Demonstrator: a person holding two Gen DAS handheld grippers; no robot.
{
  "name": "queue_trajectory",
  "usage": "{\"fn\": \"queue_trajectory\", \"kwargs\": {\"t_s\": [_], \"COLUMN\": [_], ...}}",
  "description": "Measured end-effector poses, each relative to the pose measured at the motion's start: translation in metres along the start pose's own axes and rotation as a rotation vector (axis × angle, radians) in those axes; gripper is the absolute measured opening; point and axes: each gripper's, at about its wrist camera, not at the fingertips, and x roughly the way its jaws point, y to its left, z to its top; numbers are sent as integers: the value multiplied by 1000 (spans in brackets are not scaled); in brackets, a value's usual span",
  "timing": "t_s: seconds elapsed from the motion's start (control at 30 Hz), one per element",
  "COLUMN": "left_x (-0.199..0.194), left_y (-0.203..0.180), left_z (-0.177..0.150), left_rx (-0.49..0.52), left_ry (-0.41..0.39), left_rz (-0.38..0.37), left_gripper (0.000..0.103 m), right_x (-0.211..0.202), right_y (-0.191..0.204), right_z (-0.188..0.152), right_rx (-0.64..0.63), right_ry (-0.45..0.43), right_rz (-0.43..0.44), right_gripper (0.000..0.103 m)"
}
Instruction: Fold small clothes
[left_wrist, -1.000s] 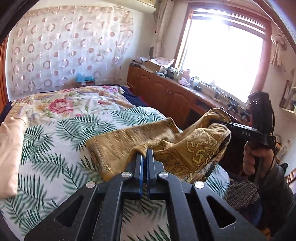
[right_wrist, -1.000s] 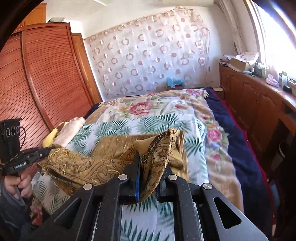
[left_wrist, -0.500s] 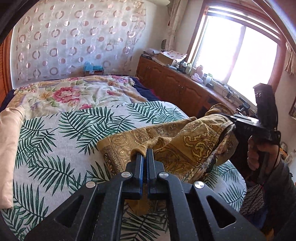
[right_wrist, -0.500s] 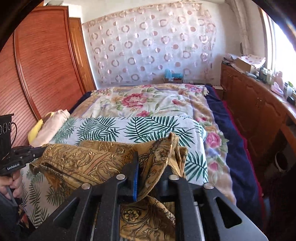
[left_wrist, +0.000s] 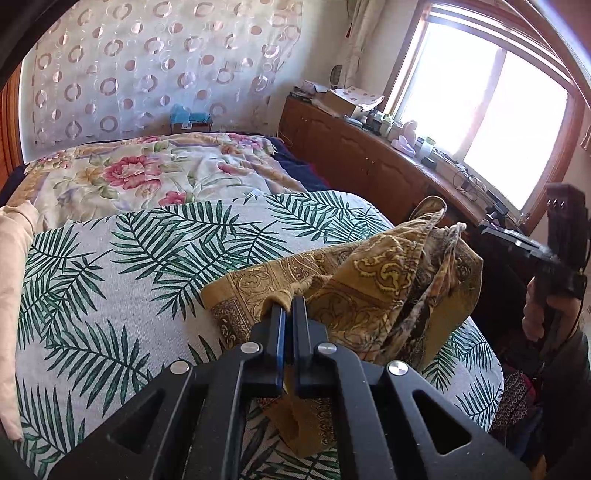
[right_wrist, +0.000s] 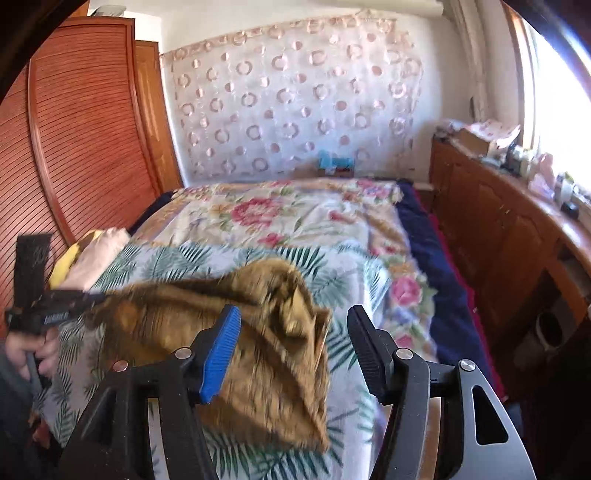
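A mustard-gold patterned garment (left_wrist: 362, 295) lies bunched on the palm-leaf sheet near the bed's front edge; in the right wrist view the same garment (right_wrist: 266, 354) is blurred. My left gripper (left_wrist: 289, 306) is shut on a fold at its left end. My right gripper (right_wrist: 293, 332) has its jaws opening, wide apart; the cloth lies below and between them, free of the pads. In the left wrist view the right gripper (left_wrist: 517, 238) stands just off the garment's right end, held by a hand (left_wrist: 535, 314). The left gripper (right_wrist: 66, 301) shows at the left of the right wrist view.
The bed (left_wrist: 110, 258) carries a palm-leaf sheet in front and a floral blanket (right_wrist: 280, 214) behind. Folded pale and yellow clothes (right_wrist: 96, 254) lie at its left edge. A wooden cabinet (right_wrist: 509, 236) with clutter runs under the window on the right; a slatted wardrobe (right_wrist: 81, 140) stands left.
The right gripper's jaws have opened and let go of the garment, which has dropped onto the sheet. The left gripper, still clamped on the fold, has moved forward and lower with the cloth.
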Motion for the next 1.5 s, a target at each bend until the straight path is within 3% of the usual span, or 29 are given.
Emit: {"fn": "queue_trajectory", "kwargs": {"t_s": [0.13,0.27,0.3,0.33,0.37,0.43,0.5,0.7,0.9,1.13,1.3,1.5], "left_x": [-7,-18,-21,-23,-25,-30,-34,-36,-9,27,46,54], "left_y": [0,-6,-7,-8,-9,-9,-7,2,8,11,14,26], "left_z": [7,12,12,13,12,12,12,10,7,8,0,-9], "left_rx": [3,36,42,43,45,50,48,41,24,21,38,19], "left_ry": [-11,-27,-29,-32,-35,-47,-65,-75,-25,57,110,137], "left_rz": [-25,-42,-46,-52,-64,-77,-81,-36,22,63,110,156], "left_gripper": [4,10,14,22,26,56,72,74,74,74,74,74], "right_x": [19,36,40,42,44,46,44,32,36,75,91,65], "right_y": [-10,-13,-12,-10,-10,-7,-7,-4,-7,-1,-10,-10], "right_z": [-13,-18,-17,-16,-14,-11,-7,1,16,19,40,46], "right_rx": [5,22,22,18,6,-28,-39,-34,-29,-61,-22,13], "right_ry": [100,157,176,188,189,191,173,53,-44,21,69,71], "right_rz": [4,86,114,140,142,132,129,81,-12,-56,-70,-61], "right_gripper": [62,58,50,31,20,11,8,5,4,4,3,7]}}
